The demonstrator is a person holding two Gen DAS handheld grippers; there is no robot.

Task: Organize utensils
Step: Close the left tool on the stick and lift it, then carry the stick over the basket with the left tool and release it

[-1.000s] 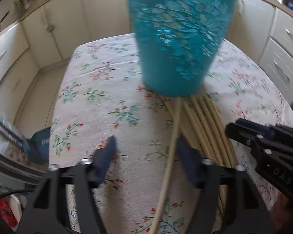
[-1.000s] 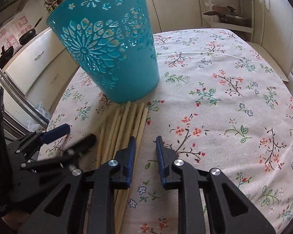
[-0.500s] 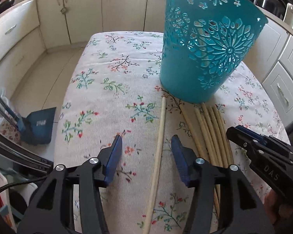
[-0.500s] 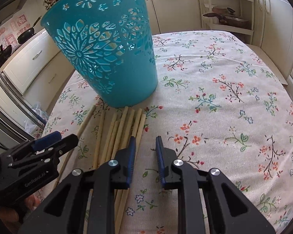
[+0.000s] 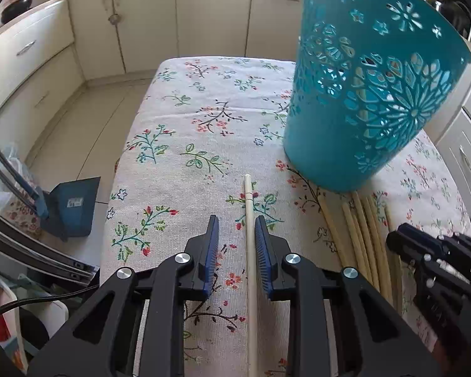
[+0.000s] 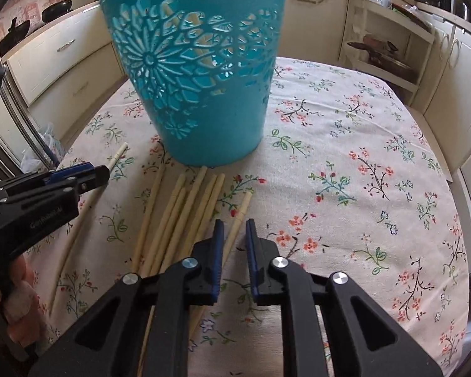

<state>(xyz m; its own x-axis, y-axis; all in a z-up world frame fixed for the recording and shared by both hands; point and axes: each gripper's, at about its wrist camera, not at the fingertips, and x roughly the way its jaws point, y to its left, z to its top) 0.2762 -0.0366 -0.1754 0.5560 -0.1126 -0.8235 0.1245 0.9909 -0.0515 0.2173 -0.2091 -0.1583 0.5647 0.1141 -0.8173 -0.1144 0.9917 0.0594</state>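
Note:
A teal cut-out basket [image 5: 367, 100] stands upright on the floral tablecloth; it also shows in the right wrist view [image 6: 197, 72]. A single pale chopstick [image 5: 249, 220] lies apart from the rest, between the fingers of my left gripper [image 5: 237, 229], which is open with the right pad close to it. Several chopsticks [image 6: 185, 216] lie in a bundle before the basket. My right gripper [image 6: 234, 235] is open over the rightmost chopstick [image 6: 240, 213] of the bundle. The left gripper shows at the left of the right wrist view [image 6: 88, 176].
The table with its floral cloth [image 6: 361, 172] is ringed by cream kitchen cabinets [image 5: 141, 25]. A blue dustpan [image 5: 69, 204] stands on the floor left of the table. An open shelf [image 6: 389, 53] with pans is at the back right.
My left gripper has narrowed around the single chopstick and swung left of the basket. My right gripper has shifted so that the rightmost chopstick lies between its fingers.

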